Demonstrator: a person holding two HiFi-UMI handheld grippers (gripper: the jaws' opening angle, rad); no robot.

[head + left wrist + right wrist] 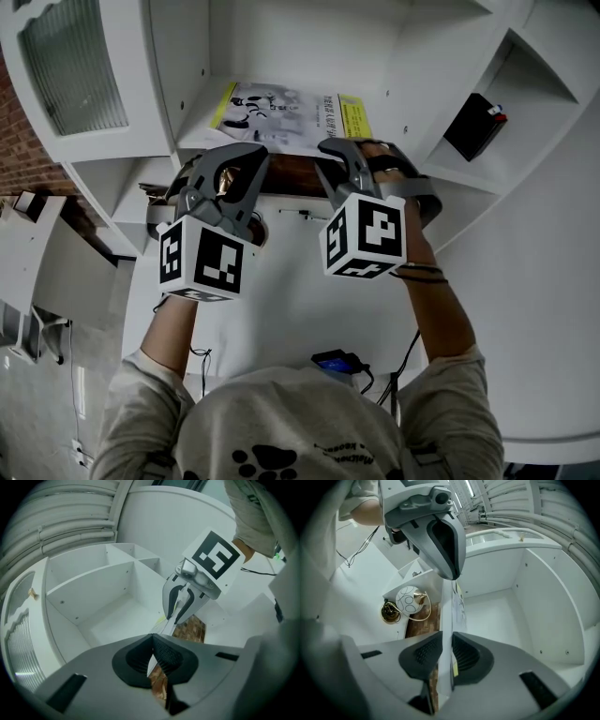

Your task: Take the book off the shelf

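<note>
Left gripper [153, 641] is pinching the near edge of the book [281, 114], jaws almost together on a thin white sliver of it. Right gripper [449, 639] is clamping the same edge just beside it, jaws narrow, pads pressing both faces. Book is lying flat in an open compartment of the white shelf [300, 42], near edge at the front lip.

Glossy paper book [281, 114] on a smooth matt white shelf [305, 45].
</note>
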